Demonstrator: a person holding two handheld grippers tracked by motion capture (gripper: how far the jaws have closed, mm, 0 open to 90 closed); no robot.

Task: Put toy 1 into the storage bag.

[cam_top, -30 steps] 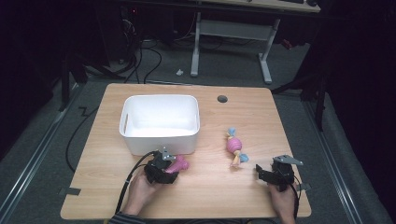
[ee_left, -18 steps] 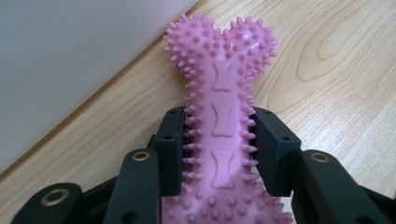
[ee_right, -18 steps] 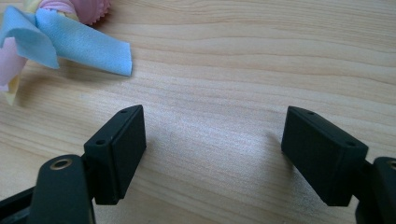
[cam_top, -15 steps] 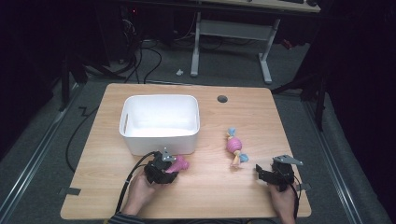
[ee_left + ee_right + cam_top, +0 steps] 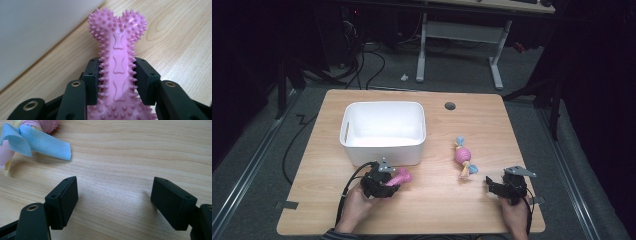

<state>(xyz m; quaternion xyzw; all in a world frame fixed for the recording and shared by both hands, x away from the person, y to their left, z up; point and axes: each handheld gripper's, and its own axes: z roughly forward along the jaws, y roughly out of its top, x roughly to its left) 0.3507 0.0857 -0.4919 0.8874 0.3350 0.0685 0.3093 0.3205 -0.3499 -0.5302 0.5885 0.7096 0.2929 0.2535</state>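
Left gripper view: left gripper point(image 5: 117, 82) has its fingers point(image 5: 91, 82) clamped on the waist of the pink spiked bone toy point(image 5: 117, 50), pads pressing in from both sides of the shaft; having just been closing, they now sit fully home with the toy between them. Toy lies on the bench point(image 5: 175, 42), just beside the near wall of the white bin point(image 5: 37, 32). Long axis runs straight out along the gripper's own line, the knobbed free end pointing away from the hand; in the high view that end points right and slightly away from the person, roughly along the bin wall. Step in hand, as judged: grasp completed, lift not yet begun. Next move likely calls for raising the toy clear of the bin rim point(image 5: 384, 142), carrying it over the opening and releasing. Right gripper point(image 5: 113, 202) rests low over bare bench, fingers spread wide and holding nothing, near the rope-and-cloth toy point(image 5: 30, 137).
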